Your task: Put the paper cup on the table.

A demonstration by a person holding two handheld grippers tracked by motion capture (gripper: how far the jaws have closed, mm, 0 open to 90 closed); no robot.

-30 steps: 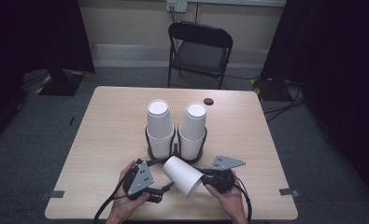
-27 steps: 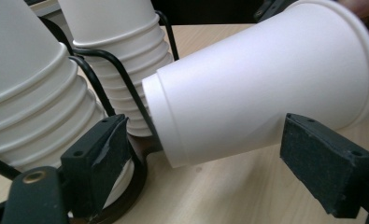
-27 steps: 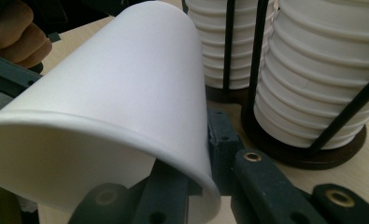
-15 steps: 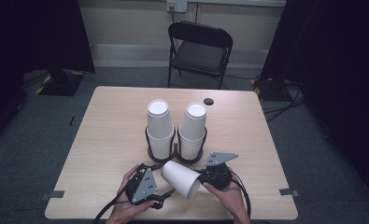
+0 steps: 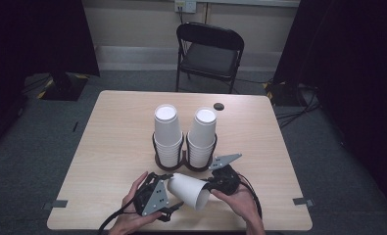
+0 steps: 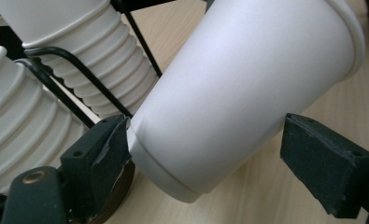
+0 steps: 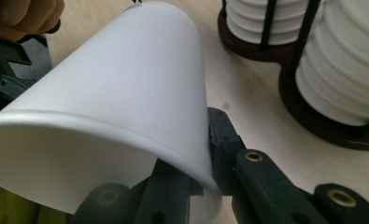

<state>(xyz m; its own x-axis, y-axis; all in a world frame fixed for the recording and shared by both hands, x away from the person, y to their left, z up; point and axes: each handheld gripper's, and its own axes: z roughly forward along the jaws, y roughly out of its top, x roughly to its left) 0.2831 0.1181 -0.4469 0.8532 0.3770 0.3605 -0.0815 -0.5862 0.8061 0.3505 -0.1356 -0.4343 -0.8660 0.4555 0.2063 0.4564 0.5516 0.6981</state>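
Right gripper (image 5: pixel 211 185) pinches paper cup (image 5: pixel 188 191) rim; left gripper (image 5: pixel 174 203) spread around its base, lower centre. Handover; left must close.

Bright, even overhead light on the table, dark surroundings, soft shadows, close-ups slightly blurred

Both hands come in from the near edge, the left tool (image 5: pixel 174 196) angled rightward with its jaws standing apart, one pad (image 6: pixel 114 144) touching and the other clear, while the right tool (image 5: pixel 211 185) points leftward toward it, jaws clamped tight, the two tips close together.
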